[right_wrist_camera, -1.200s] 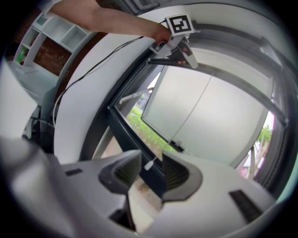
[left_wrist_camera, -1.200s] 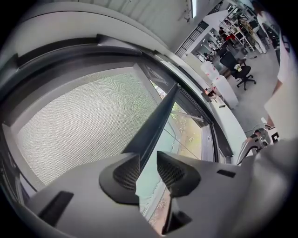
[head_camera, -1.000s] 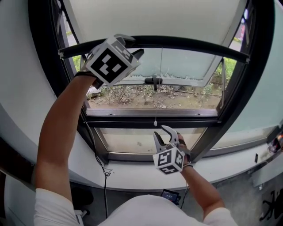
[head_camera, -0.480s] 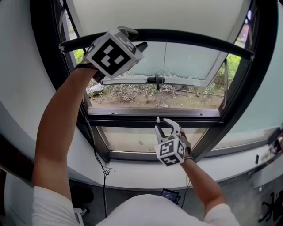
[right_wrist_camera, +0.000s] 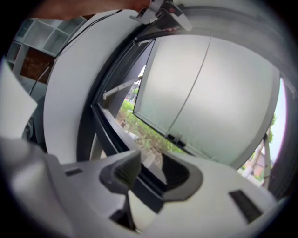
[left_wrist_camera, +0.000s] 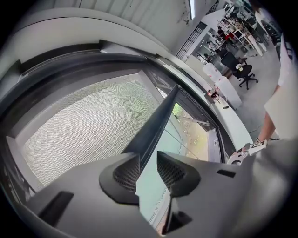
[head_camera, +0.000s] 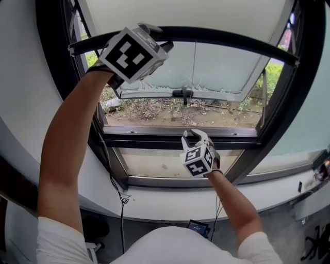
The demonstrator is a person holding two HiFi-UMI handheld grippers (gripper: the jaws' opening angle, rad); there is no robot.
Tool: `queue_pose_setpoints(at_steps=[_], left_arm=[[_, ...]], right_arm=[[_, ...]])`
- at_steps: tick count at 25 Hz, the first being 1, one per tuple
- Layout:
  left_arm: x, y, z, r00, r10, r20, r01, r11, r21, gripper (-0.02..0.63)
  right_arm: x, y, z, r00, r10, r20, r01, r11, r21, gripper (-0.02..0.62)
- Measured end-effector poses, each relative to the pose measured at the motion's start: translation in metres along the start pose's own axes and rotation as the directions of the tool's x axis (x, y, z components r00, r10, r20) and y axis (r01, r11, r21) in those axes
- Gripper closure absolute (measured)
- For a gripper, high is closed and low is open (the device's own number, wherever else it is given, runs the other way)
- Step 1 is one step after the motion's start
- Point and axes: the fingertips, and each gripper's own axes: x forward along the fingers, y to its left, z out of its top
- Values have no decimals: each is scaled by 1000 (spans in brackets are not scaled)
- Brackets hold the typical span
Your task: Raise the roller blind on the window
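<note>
A pale roller blind covers the top of the window, and its dark bottom bar runs across the pane. My left gripper is up at the bar's left end, one finger above it and one below, shut on it. The left gripper view shows the bar running in between the jaws of that gripper, with the blind's mesh beside it. A thin cord hangs from the bar. My right gripper is lower, in front of the window's middle rail, open and empty.
Behind the blind a frosted sash with a dark handle is tilted outward over plants and bare ground. A dark frame surrounds the window. A white sill lies below, with a cable hanging over it.
The left gripper and the bottom bar have risen together, baring more glass. The right gripper has moved up and closer to the window's middle rail.
</note>
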Motion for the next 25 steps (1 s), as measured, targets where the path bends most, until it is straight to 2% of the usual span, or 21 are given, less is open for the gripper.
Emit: queue_pose_setpoints(at_steps=[5, 12, 15, 18, 21, 25], left_arm=[[1, 3, 4, 1000, -2, -1, 2, 1000, 1, 479], [1, 3, 4, 1000, -1, 4, 1, 1000, -4, 480], [1, 2, 4, 1000, -3, 6, 3, 1000, -7, 479], [1, 2, 3, 1000, -6, 9, 6, 1000, -14, 480], [0, 1, 4, 1000, -10, 21, 11, 1000, -23, 479], [1, 0, 4, 1000, -4, 30, 5, 1000, -29, 479]], right_arm=[[17, -1, -2, 1000, 20, -23, -19, 999, 46, 442], [35, 2, 0, 998, 38, -56, -35, 998, 57, 444], [42, 2, -1, 996, 39, -75, -34, 997, 66, 468], [46, 0, -4, 996, 35, -88, -29, 997, 67, 522], [43, 1, -4, 996, 28, -81, -25, 999, 38, 529], [34, 8, -7, 998, -21, -54, 17, 997, -73, 532]])
